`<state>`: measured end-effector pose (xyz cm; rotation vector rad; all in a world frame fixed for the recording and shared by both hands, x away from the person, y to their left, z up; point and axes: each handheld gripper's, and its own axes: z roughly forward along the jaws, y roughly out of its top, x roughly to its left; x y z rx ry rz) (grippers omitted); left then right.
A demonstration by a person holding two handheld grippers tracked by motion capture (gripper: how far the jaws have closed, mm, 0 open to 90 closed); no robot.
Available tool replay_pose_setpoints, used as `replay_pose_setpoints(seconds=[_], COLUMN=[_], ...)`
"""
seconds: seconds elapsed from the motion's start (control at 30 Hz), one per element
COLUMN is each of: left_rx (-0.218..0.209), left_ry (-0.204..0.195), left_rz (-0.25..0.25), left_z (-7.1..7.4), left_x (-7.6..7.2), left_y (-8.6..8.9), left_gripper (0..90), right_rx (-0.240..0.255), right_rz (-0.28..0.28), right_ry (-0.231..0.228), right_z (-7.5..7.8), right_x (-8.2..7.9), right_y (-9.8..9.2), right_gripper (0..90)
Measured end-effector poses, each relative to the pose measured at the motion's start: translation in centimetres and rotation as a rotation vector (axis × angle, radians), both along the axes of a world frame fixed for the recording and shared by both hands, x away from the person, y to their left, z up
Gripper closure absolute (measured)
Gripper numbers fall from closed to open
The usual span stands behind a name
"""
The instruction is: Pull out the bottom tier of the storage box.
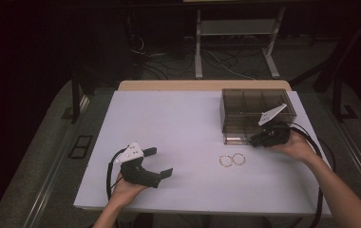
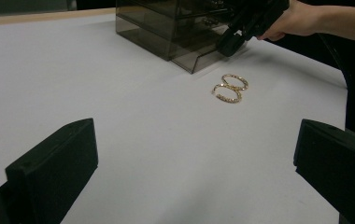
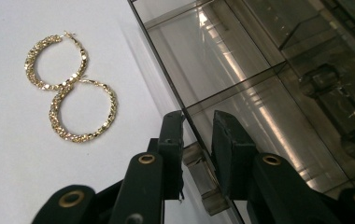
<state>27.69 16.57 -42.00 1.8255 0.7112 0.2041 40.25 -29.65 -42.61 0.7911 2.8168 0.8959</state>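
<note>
Gold hoop earrings, smoky box

On the table before me, the drawer box stands at the far right. Two hoop earrings lie touching each other on the table, just in front of the box. My right gripper sits at the box's front, its jaws closed on the drawer front. My left gripper is near left, well apart from the earrings.
</note>
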Motion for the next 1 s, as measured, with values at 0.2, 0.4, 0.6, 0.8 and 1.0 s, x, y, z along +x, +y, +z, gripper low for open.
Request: replay_pose_setpoints(seconds=[0.2, 0.4, 0.6, 0.8, 1.0], left_rx=[0.005, 0.005, 0.005, 0.005, 0.007], left_ry=[-0.001, 0.0, 0.001, 0.001, 0.002], left_rz=[-0.003, -0.002, -0.002, -0.002, -0.002], left_z=[-0.03, -0.03, -0.04, -0.04, -0.05], left_x=[0.01, 0.0, -0.01, -0.03, -0.04], left_y=[-0.04, -0.05, -0.04, -0.06, -0.09], left_gripper=[0.0, 0.0, 0.0, 0.0, 0.0], right_rx=[-0.007, -0.001, 0.005, 0.007, 0.028], right_rz=[0.009, 0.013, 0.021, 0.021, 0.01], right_ry=[0.037, 0.052, 0.067, 0.07, 0.107], right_z=[-0.25, -0.43, -0.45, -0.45, -0.56], right_x=[0.01, -0.06, -0.26, -0.47, -0.69], right_y=[-0.08, -0.1, -0.19, -0.24, -0.41], right_gripper=[72.1, 72.3, 72.6, 72.6, 73.0])
